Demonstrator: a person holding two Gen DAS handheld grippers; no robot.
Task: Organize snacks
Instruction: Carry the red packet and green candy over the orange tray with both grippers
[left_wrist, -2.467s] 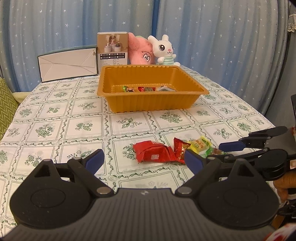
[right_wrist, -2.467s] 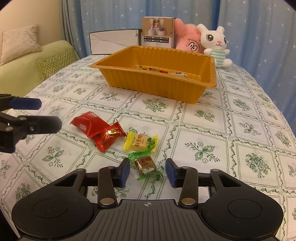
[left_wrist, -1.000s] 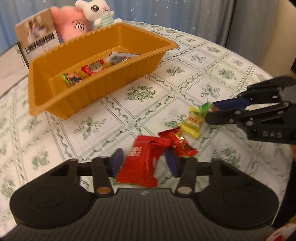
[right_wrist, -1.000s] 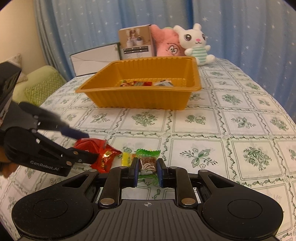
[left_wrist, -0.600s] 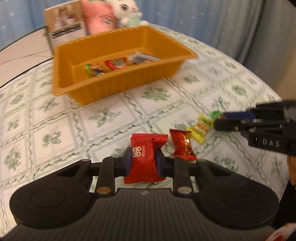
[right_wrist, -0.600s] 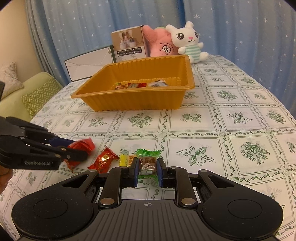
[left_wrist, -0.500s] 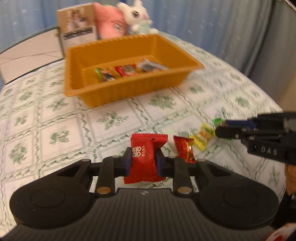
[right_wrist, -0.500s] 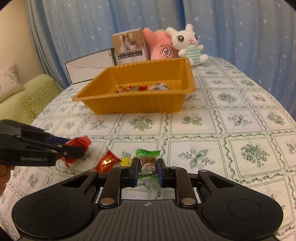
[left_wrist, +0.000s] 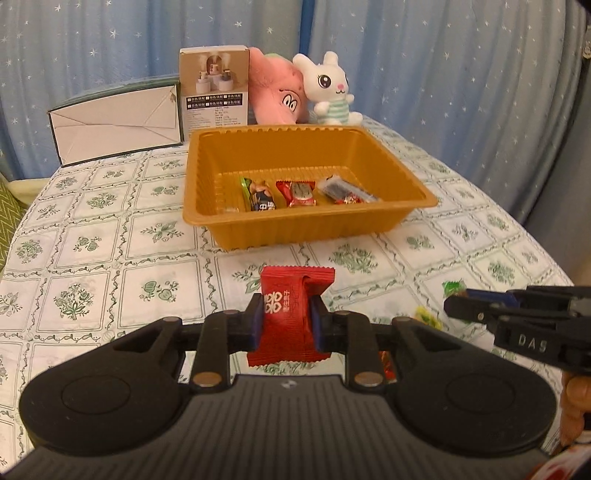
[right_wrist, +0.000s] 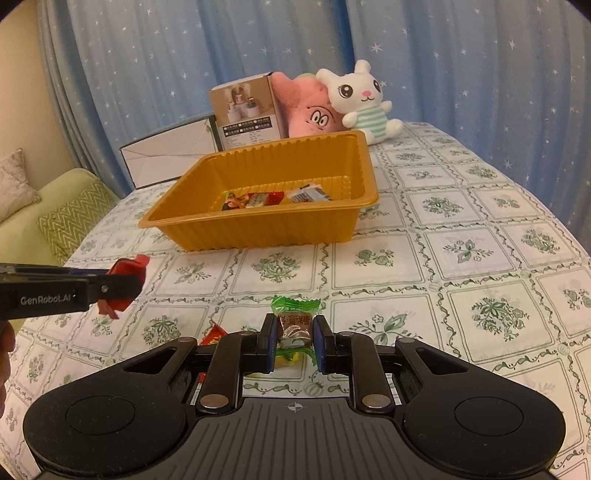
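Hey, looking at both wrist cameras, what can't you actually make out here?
- Left wrist view: the small red candy and yellow candy on the table are mostly hidden behind the left tool.
- Left wrist view: the green-wrapped candy is half covered by the right tool.
- Right wrist view: the tray front wall cuts off the snacks inside.
- Both views: print on the product box is too small to read.

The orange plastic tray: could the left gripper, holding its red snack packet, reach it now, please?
Probably yes: only bare tablecloth lies between the left gripper, shut on the red snack packet, and the open-topped orange plastic tray.
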